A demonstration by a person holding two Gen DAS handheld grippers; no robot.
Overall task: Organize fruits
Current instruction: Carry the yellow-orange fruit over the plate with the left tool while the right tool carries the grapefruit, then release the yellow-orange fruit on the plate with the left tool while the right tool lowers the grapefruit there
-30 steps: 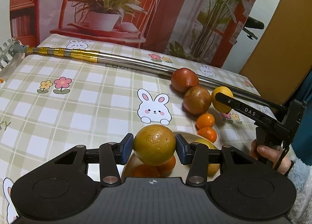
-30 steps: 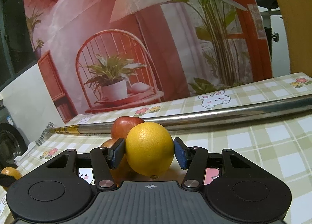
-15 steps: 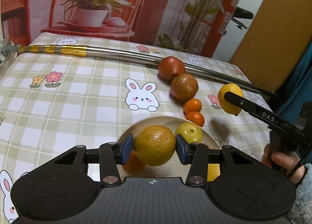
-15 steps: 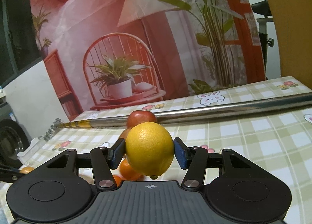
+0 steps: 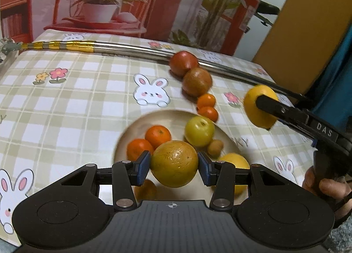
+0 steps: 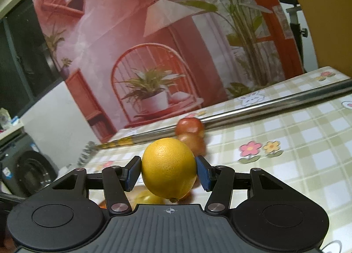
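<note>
My left gripper [image 5: 173, 165] is shut on a mottled yellow-orange fruit [image 5: 173, 163], held above the near side of a beige plate [image 5: 134, 127]. In the plate lie two tangerines [image 5: 158, 135], a yellow-green apple [image 5: 199, 131], a small brown fruit [image 5: 215, 147] and a yellow lemon [image 5: 236, 161]. My right gripper [image 6: 169, 170] is shut on a yellow lemon [image 6: 169, 168]; the left wrist view shows that lemon [image 5: 257, 107] in the air to the right of the plate. Two reddish apples [image 5: 183, 63] and two small tangerines [image 5: 206, 101] stand in a row on the cloth behind the plate.
A long metal pole [image 5: 132, 49] with gold bands lies across the far side of the checked bunny tablecloth [image 5: 66, 103]. A person's hand [image 5: 327, 187] holds the right gripper's handle at the right edge. A printed backdrop stands behind the table.
The left gripper drew back with its fruit, so more of the plate and its contents shows. The right gripper carried its lemon up and away from the row of apples, toward the plate's right.
</note>
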